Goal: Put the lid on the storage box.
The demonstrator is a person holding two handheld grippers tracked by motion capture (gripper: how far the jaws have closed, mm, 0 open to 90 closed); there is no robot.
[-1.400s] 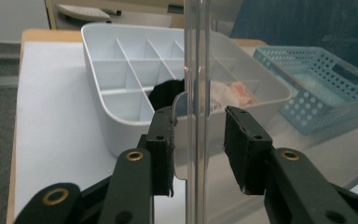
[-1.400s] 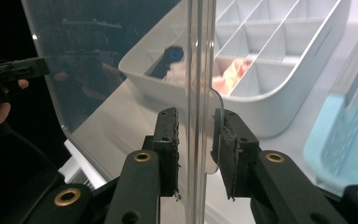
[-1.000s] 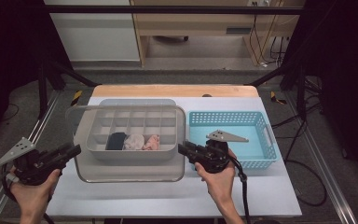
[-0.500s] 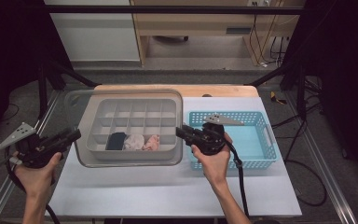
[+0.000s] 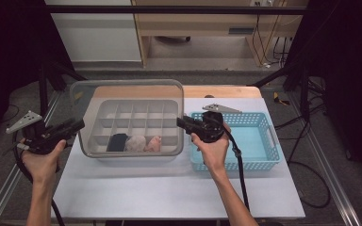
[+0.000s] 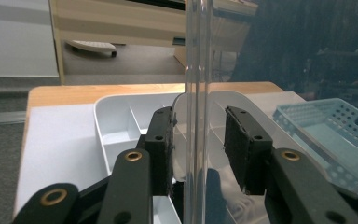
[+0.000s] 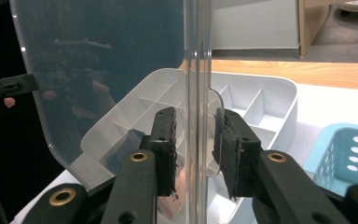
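Jaws on both sides straddle the edge of the clear plastic lid (image 5: 127, 101) but aren't clamped: in the left gripper view the left gripper (image 6: 199, 148) has visible gaps between pads and rim, and in the right gripper view the right gripper (image 7: 195, 148) sits closer, near pad about touching, far pad with a sliver of gap. Reads as parted on the left, loosely closed around the rim on the right, no firm pinch that I can confirm. Lid stands tilted up over the back of the white compartmented plastic organiser box (image 5: 134, 126), hinge side away from the person; folded cloth items, one dark (image 5: 118, 141) and two pale, sit in the front row. Light blue perforated plastic basket (image 5: 257, 141) is just right of the box, empty. Step, as I judge it: lid swing, mid-arc. Next move needs both grippers to guide the rim together so it doesn't twist or drop.
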